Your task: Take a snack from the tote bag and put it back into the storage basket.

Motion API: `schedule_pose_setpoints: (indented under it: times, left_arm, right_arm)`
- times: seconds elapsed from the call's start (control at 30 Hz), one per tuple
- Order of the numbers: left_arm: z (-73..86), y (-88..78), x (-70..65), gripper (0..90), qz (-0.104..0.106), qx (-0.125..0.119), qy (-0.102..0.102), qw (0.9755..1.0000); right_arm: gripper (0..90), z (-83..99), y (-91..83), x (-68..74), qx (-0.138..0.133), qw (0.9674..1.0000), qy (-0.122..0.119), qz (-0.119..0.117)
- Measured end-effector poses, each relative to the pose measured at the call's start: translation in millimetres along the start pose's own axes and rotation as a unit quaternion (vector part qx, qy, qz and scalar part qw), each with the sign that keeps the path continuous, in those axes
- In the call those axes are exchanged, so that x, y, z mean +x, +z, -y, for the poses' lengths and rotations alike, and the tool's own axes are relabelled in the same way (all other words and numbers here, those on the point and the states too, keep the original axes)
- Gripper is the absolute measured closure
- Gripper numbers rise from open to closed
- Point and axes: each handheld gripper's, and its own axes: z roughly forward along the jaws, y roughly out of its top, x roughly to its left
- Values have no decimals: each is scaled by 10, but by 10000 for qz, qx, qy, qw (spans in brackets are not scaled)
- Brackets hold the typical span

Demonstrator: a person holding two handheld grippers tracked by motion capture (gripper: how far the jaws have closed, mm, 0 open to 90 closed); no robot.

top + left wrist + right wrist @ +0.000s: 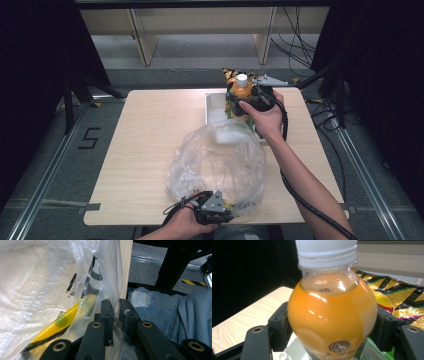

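Note:
A clear plastic bag [216, 162] lies crumpled on the front half of the wooden table [150, 130]. My left gripper [216, 209] sits at the table's front edge, shut on the bag's thin film [110, 277]; its jaws pinch the film between them [115, 308]. A yellow packet [62, 322] shows through the bag. My right gripper [252, 98] is shut on an orange drink bottle [242, 88] with a white cap, over the white tray [214, 106] at the back. In the right gripper view the pads [278, 323] press both sides of the bottle [332, 315].
A yellow and black snack bag [398, 296] stands behind the bottle, at the tray's far end [230, 74]. A green packet [368, 351] lies under the bottle. The person's jeans [160, 307] are just off the table's front edge. Dark frame posts stand on both sides.

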Motion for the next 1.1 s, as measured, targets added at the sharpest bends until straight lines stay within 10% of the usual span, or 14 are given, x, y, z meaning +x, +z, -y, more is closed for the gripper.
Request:
schedule_pose_setpoints:
  times: [1.1]
  left_arm:
    - [9, 14, -23, 803, 8, 7, 16, 10000]
  right_arm:
    - [309, 310, 245, -77, 263, 9990, -103, 337]
